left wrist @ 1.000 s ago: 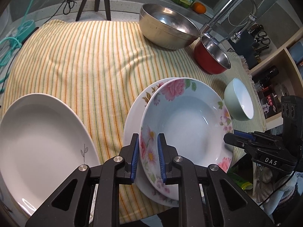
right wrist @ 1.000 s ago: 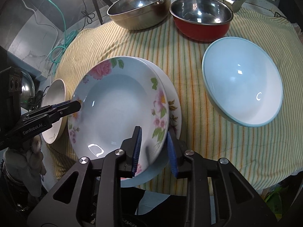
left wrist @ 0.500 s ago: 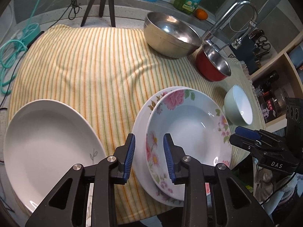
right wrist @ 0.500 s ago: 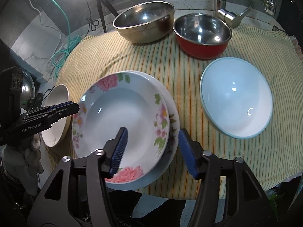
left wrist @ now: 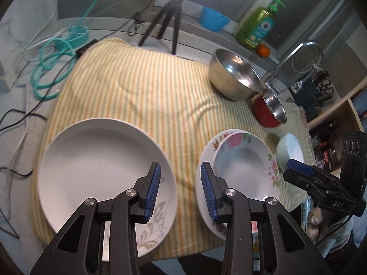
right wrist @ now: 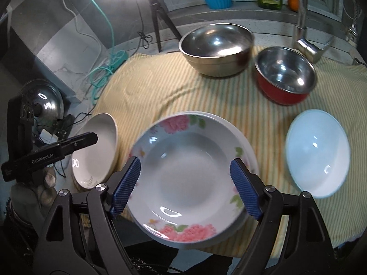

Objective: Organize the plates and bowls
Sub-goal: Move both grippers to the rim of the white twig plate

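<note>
A pink-flowered deep plate (right wrist: 188, 167) rests stacked on a second floral plate (right wrist: 248, 153) at the front edge of the striped cloth; the stack also shows in the left wrist view (left wrist: 243, 167). A plain white plate (left wrist: 101, 171) with a grey leaf motif lies to its left. A pale blue bowl (right wrist: 317, 151), a red steel-lined bowl (right wrist: 285, 75) and a large steel bowl (right wrist: 218, 48) stand to the right and behind. My left gripper (left wrist: 180, 189) is open and empty between the white plate and the stack. My right gripper (right wrist: 184, 185) is open wide, raised over the flowered plate.
A striped yellow cloth (left wrist: 146, 91) covers the table. A tripod (left wrist: 167, 20), teal cable (left wrist: 52, 68), blue cup (left wrist: 214, 19), soap bottle (left wrist: 258, 27) and orange (left wrist: 262, 50) sit behind. A faucet (right wrist: 302, 23) rises at back right. Shelves (left wrist: 332, 114) stand at right.
Both grippers let go of the flowered plate, opened and pulled back and up. The plate now rests on the plate beneath it. The left gripper shifted left toward the white plate.
</note>
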`<act>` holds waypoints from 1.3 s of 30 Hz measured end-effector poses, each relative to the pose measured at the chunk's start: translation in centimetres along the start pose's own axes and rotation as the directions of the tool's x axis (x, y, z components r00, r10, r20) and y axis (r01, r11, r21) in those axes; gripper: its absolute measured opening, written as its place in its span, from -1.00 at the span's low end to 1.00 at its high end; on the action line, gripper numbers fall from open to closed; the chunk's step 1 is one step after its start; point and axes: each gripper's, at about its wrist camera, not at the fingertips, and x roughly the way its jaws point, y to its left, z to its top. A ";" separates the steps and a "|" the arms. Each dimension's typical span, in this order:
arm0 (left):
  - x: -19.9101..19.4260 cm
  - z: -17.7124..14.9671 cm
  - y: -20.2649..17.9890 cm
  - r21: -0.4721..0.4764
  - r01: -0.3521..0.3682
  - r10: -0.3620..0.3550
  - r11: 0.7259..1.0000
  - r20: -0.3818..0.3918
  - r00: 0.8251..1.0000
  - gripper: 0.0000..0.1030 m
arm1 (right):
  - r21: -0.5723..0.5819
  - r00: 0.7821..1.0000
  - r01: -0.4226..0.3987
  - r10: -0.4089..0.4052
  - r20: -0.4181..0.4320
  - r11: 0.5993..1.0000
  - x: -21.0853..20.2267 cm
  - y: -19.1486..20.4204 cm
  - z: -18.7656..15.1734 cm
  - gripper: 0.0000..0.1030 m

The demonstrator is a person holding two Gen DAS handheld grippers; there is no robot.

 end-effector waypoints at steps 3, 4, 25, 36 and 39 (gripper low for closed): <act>-0.9 -0.6 1.2 -0.042 -0.019 0.020 0.999 0.022 1.000 -0.33 | -0.032 1.000 -0.024 0.024 0.005 0.999 0.5 1.3 0.8 0.63; -1.3 -0.8 1.7 -0.056 -0.026 0.028 0.998 0.029 0.999 -0.33 | -0.040 1.000 -0.029 0.030 0.003 0.999 0.8 1.6 1.1 0.67; -4.8 -6.1 11.5 -0.347 -0.180 0.217 0.920 0.071 0.973 -0.33 | -0.255 0.977 -0.155 0.109 -0.185 0.954 9.3 10.6 3.7 0.30; -4.0 -6.8 13.7 -0.413 -0.138 0.172 0.900 0.048 0.984 -0.46 | -0.260 0.959 -0.162 0.090 -0.270 0.952 13.2 11.5 4.0 -0.16; -3.7 -6.8 13.7 -0.402 -0.136 0.166 0.905 0.039 0.985 -0.54 | -0.249 0.952 -0.175 0.099 -0.290 0.953 13.9 11.8 4.1 -0.30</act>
